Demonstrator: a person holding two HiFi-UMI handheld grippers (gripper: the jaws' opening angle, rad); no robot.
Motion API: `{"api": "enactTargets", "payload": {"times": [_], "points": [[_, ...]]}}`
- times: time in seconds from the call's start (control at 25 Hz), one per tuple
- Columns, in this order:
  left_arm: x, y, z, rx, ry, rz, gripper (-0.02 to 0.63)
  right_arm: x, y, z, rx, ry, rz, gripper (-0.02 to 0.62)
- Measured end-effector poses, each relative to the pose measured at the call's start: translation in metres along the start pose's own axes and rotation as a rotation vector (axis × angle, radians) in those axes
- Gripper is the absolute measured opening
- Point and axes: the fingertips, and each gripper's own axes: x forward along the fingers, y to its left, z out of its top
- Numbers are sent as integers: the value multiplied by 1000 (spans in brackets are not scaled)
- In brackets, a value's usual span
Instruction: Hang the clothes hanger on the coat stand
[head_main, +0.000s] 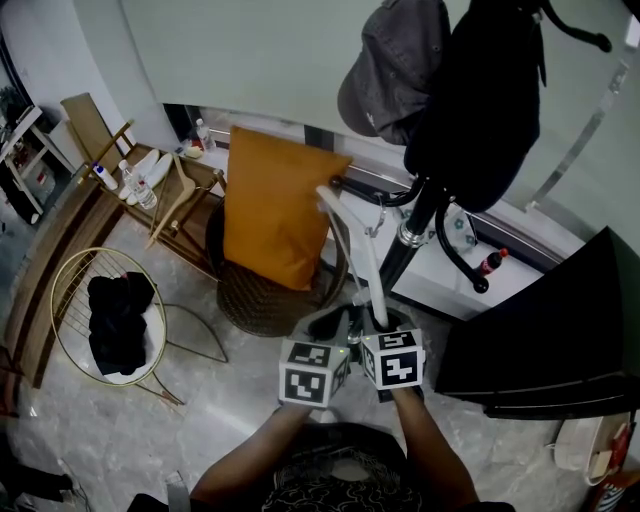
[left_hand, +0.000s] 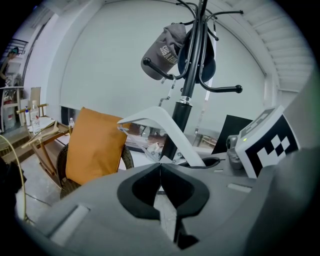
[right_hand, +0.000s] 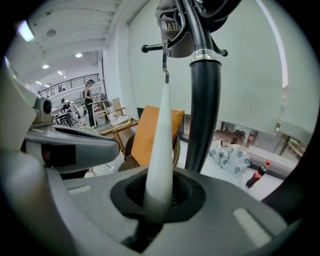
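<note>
The hanger (right_hand: 162, 130) is up beside the coat stand (right_hand: 205, 100), hook (right_hand: 164, 62) not on yet.
Its end sits clamped in the right gripper (right_hand: 159, 197), left gripper (left_hand: 160, 170) shut and empty; lift the hook over that left peg (right_hand: 152, 48) before loosening.

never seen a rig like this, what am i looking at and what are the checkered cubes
No robot here: a person holds two grippers, and each checkered cube is part of one. The head view looks down from the person's head; the other two cameras ride on the grippers. The right gripper is clamped on a white clothes hanger, beside the black coat stand, which carries a grey cap. The left gripper is shut on nothing. On the floor stands a chair with an orange cushion.
</note>
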Motion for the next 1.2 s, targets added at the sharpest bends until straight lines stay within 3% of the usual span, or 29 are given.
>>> {"api": "enactTargets", "payload": {"times": [0.72, 1.2], "points": [[-5, 0, -8, -6, 11, 7, 6, 1, 1, -1, 16, -5, 8, 28], [-8, 1, -12, -12, 18, -3, 6, -3, 8, 0, 3, -20, 0, 66]]}}
